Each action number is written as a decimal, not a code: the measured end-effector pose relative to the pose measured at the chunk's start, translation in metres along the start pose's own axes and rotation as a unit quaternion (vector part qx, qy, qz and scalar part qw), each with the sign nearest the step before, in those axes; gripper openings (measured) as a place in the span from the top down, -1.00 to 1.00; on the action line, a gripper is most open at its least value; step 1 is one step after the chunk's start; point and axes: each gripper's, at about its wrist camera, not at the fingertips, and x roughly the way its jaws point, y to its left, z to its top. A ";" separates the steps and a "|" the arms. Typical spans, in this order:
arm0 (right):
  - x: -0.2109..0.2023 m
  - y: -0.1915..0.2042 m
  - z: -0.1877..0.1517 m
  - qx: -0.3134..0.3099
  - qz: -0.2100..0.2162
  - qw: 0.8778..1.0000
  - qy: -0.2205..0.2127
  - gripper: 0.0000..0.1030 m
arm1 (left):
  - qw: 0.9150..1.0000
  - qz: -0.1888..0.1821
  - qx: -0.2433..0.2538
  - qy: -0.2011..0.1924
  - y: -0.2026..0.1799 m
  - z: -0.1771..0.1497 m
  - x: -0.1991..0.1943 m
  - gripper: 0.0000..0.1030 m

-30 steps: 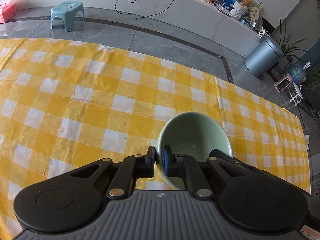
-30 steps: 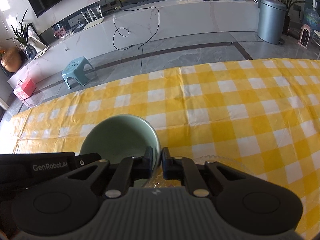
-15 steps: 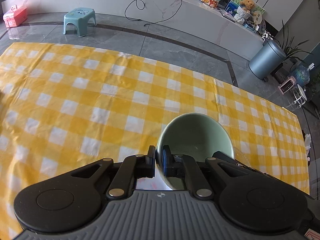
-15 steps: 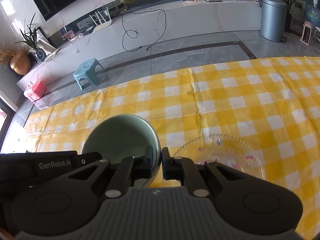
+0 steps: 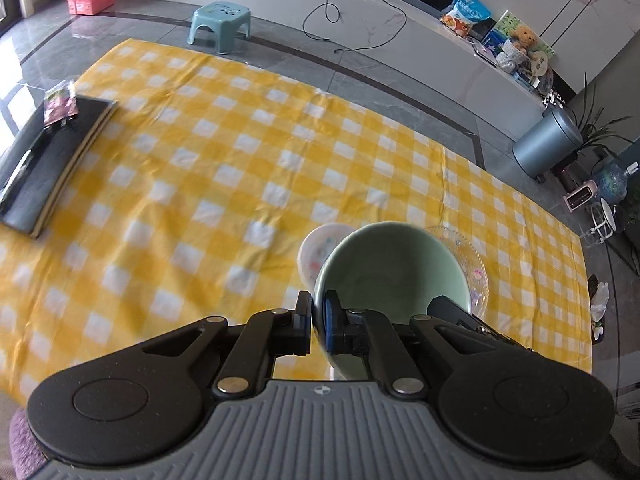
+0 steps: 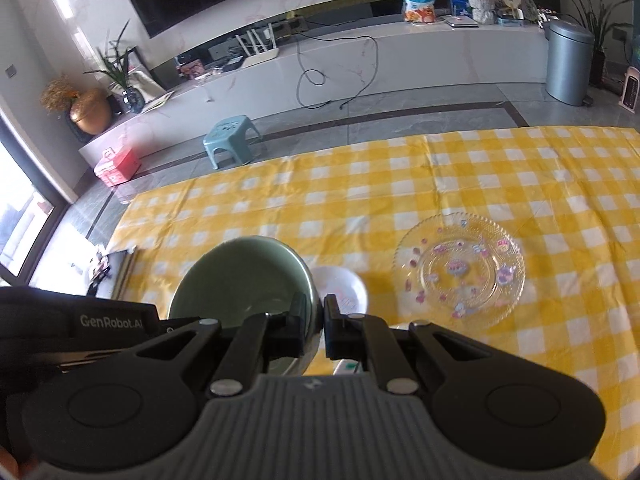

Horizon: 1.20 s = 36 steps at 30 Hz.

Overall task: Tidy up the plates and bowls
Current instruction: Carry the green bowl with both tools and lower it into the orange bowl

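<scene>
Left wrist view, green bowl (image 5: 390, 268) rim pinched in left hand-held gripper (image 5: 318, 322)

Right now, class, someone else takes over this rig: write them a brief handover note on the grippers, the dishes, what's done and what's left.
Left gripper: jaws shut on the green bowl rim.
Right gripper: jaws shut on the opposite rim, so the bowl is held above the table.
On the yellow checked cloth: a small white dish beside the bowl, and a clear glass plate.
Done: bowl lifted.
Left: set it down, group the dishes.
</scene>
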 end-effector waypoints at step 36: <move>0.014 0.086 -0.109 -0.129 0.008 0.982 0.141 0.90 | 0.994 0.054 -0.028 0.090 0.110 -0.083 -0.006 0.86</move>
